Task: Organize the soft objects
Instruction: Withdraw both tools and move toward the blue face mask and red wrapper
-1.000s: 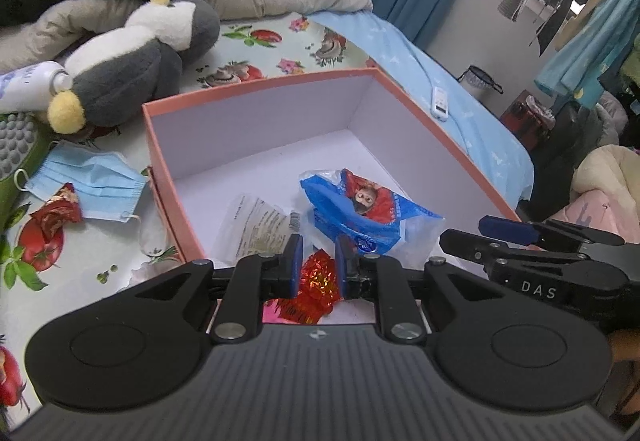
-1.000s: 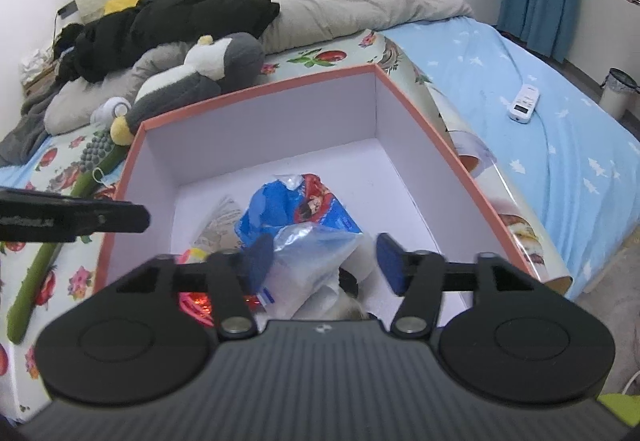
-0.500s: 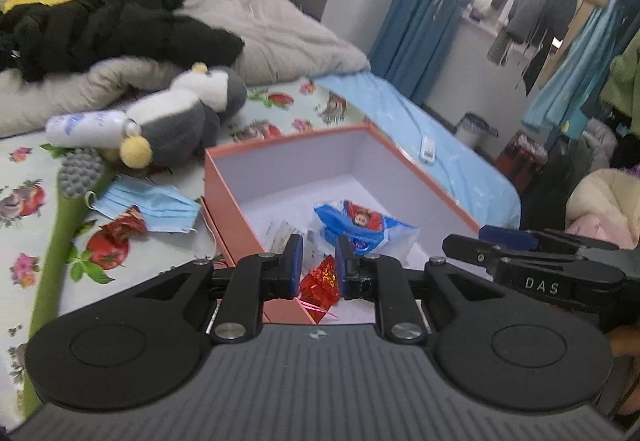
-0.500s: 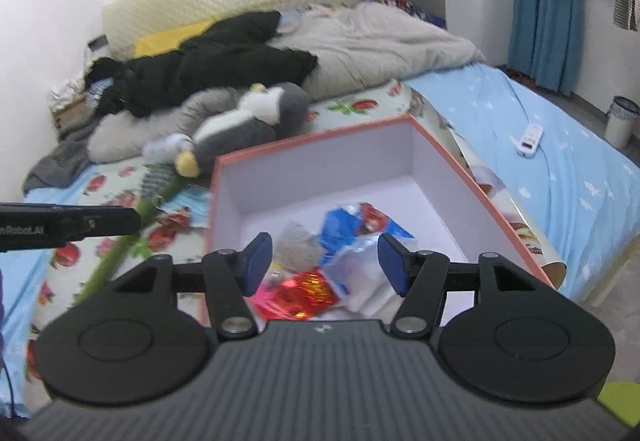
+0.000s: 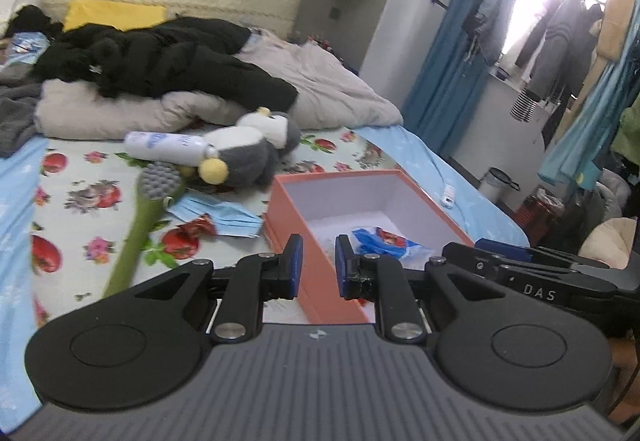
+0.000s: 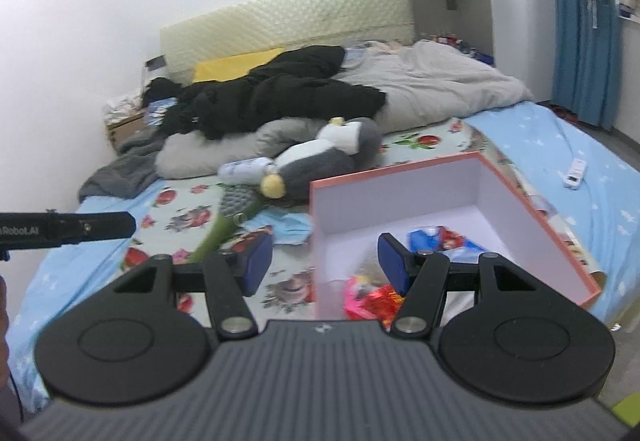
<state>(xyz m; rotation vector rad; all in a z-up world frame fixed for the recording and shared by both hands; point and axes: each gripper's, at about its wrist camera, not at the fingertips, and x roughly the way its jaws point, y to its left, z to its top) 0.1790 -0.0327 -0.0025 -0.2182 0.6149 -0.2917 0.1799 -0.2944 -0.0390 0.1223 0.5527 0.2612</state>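
Box (image 6: 516,197); gripper lettering "DAS", perhaps "Robot.AI"

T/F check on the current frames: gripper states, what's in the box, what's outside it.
1. Both grippers are empty. True: the left gripper and right gripper hold nothing.
2. The penguin plush is in the box. False: it lies on the bed beyond the box.
3. A blue packet lies in the box. True.
4. The face mask is in the box. False: it lies on the sheet left of it.
5. The right gripper is shut. False: its jaws stand wide apart.
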